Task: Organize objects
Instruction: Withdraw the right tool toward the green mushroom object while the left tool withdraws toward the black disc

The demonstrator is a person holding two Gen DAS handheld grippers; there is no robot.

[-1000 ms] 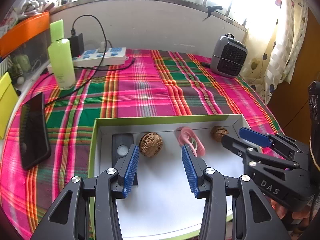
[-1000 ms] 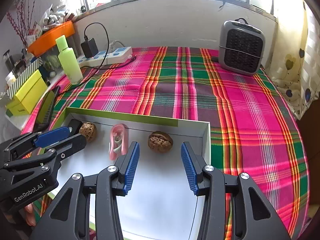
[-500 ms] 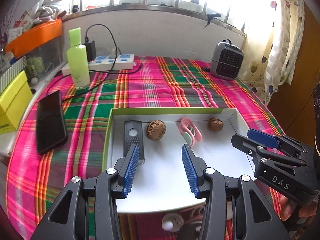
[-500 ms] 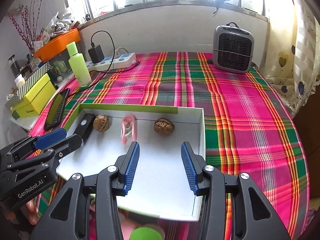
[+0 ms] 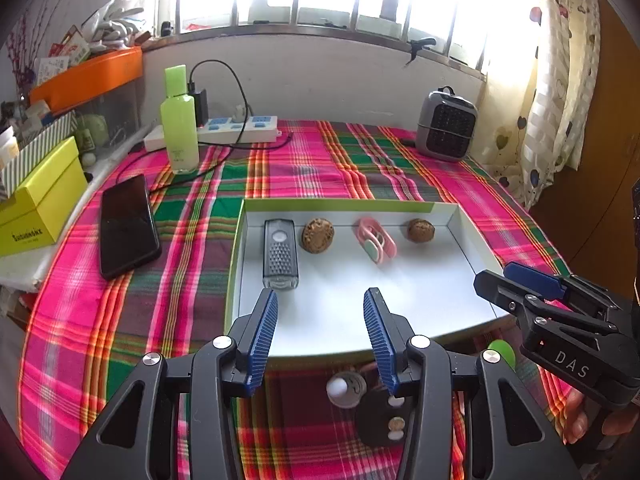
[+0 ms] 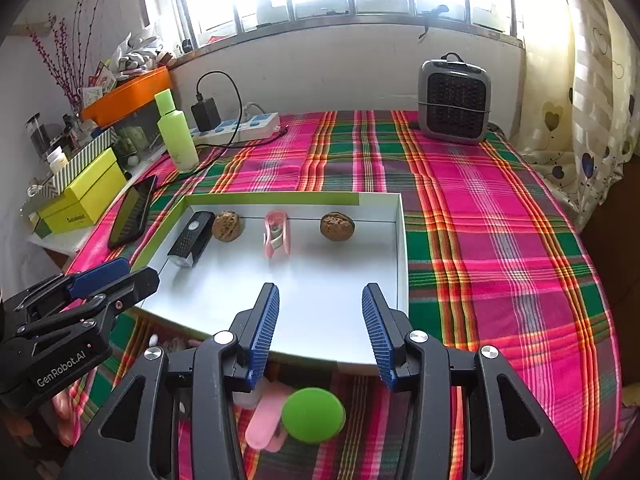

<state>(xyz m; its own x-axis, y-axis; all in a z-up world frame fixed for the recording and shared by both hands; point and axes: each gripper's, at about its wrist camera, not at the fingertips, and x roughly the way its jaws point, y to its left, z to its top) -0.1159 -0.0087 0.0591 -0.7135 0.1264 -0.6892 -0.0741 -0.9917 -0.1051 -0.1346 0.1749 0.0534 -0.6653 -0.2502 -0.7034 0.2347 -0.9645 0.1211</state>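
A white box tray with a green rim [image 5: 340, 205] [image 6: 280, 199] lies on the plaid cloth. Along its far wall sit a black device [image 5: 280, 254] [image 6: 191, 238], a walnut [image 5: 317, 235] [image 6: 227, 226], a pink clip [image 5: 375, 239] [image 6: 276, 232] and a second walnut [image 5: 420, 231] [image 6: 337, 226]. My left gripper [image 5: 321, 292] [image 6: 108, 276] hangs open and empty over the tray's near edge. My right gripper [image 6: 320, 294] [image 5: 520, 280] is open and empty beside it, at the tray's near right corner.
In front of the tray lie a green round piece [image 6: 313, 414], a pink piece [image 6: 264, 420], a white knob [image 5: 344, 388] and a black item [image 5: 384, 420]. A phone [image 5: 126, 224], green bottle [image 5: 180, 128], power strip [image 5: 240, 128], heater [image 6: 454, 102] and yellow box [image 5: 40, 200] ring the table.
Both grippers have drawn back from the tray toward the near side. The whole tray and the small items in front of it have come into view. Jaw openings are unchanged.
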